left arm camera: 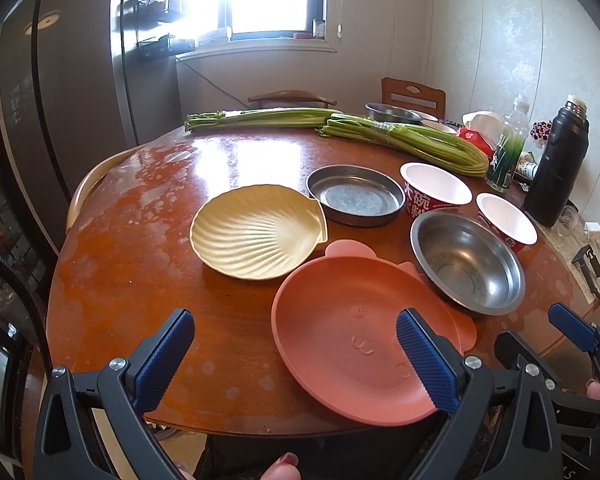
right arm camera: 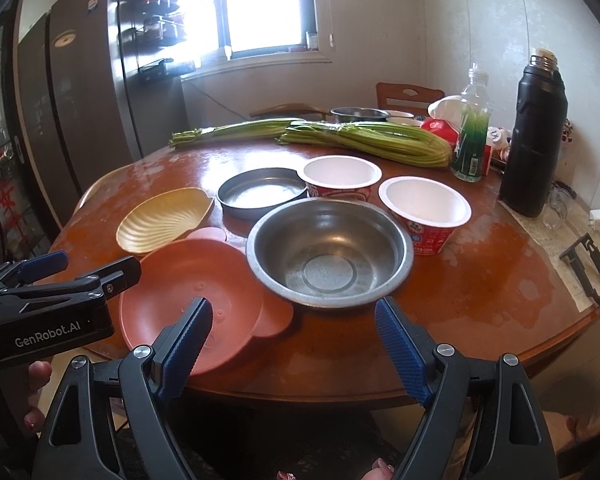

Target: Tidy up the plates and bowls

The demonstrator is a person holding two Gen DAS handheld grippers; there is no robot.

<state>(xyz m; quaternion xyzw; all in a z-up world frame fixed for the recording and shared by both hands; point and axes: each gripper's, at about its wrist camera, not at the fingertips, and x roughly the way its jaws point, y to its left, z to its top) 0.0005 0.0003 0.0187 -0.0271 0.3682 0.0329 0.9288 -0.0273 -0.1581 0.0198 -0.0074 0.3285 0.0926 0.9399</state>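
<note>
A pink bear-shaped plate [left arm camera: 340, 336] [right arm camera: 192, 300] lies at the table's near edge. Behind it lie a yellow shell plate [left arm camera: 256, 232] [right arm camera: 164, 220] and a flat metal pan [left arm camera: 356, 194] [right arm camera: 260, 194]. A steel bowl [left arm camera: 468, 264] [right arm camera: 328, 252] sits to the right, with two white paper bowls [left arm camera: 436, 184] [left arm camera: 506, 216] [right arm camera: 342, 174] [right arm camera: 424, 202] behind it. My left gripper [left arm camera: 296, 356] [right arm camera: 84, 262] is open and empty above the pink plate's near edge. My right gripper [right arm camera: 296, 344] [left arm camera: 540, 336] is open and empty in front of the steel bowl.
The round wooden table [left arm camera: 140, 260] also holds two celery bundles [left arm camera: 400, 136] [right arm camera: 364, 140], a black thermos [right arm camera: 534, 136], a clear bottle [right arm camera: 472, 128], another metal bowl [left arm camera: 392, 112] at the back and a black clip [right arm camera: 588, 272] at the right. Chairs stand behind.
</note>
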